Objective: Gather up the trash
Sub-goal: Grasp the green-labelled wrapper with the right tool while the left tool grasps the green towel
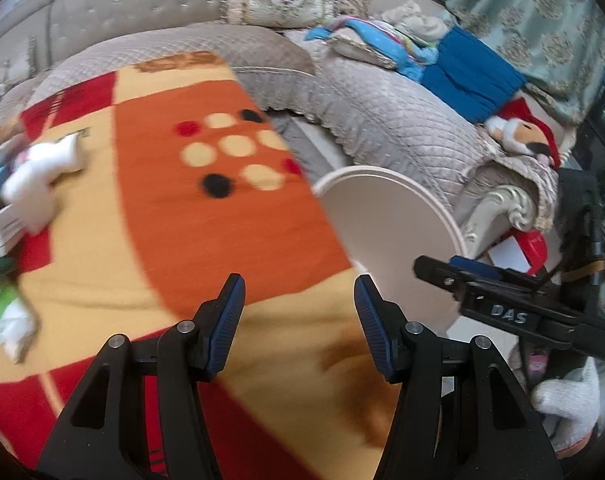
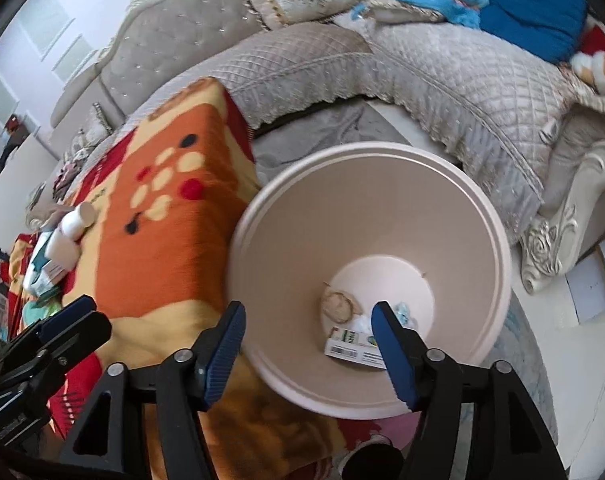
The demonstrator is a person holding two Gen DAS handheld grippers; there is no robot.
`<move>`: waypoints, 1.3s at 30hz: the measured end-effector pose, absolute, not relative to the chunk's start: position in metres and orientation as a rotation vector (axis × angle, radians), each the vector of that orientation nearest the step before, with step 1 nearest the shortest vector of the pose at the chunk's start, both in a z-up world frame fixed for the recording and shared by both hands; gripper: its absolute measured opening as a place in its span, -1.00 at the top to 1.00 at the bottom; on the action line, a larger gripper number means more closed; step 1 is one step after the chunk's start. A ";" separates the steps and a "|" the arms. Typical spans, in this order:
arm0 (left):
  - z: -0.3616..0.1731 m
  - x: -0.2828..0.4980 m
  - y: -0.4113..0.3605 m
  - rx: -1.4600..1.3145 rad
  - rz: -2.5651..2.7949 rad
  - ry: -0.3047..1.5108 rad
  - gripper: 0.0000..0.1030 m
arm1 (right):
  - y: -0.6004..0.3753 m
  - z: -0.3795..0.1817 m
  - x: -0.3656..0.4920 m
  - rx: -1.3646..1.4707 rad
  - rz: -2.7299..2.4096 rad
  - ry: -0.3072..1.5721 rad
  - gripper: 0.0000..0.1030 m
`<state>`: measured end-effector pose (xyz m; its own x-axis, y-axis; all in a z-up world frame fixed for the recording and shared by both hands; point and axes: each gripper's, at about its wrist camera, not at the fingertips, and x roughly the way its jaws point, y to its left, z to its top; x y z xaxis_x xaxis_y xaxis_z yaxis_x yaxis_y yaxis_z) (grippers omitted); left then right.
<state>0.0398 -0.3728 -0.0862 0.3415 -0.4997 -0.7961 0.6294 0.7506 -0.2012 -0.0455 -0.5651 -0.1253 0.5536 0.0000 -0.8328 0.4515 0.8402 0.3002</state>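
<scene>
You had open blanket (image 1: 206,240) ahead; litter (image 1: 34,184) crowded its left edge, and the bin (image 2: 498,264) blocked its right edge.

Soft daylight, motion blur, dark fisheye corners.

Litter pile (image 1: 18,200), far left on blanket: motion-blurred, edge-cropped, items unidentifiable. Small box (image 2: 352,345) in bin: print illegible.

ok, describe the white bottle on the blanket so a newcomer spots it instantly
Start at the orange, yellow and red patterned blanket beside the round cream bin. At its far left edge lies a litter pile; the white plastic bottle lies on its side on top. Its neighbours are flat printed wrappers.
</scene>
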 end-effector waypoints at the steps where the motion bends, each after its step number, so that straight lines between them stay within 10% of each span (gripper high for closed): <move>1: -0.085 0.042 -0.364 0.140 -0.724 0.977 -0.07 | -0.557 -0.121 -0.042 0.511 -0.269 0.953 -0.24; 39: -0.106 0.184 -0.021 -0.400 -0.118 1.089 -0.19 | -0.240 -0.122 0.131 0.101 0.355 1.028 -0.37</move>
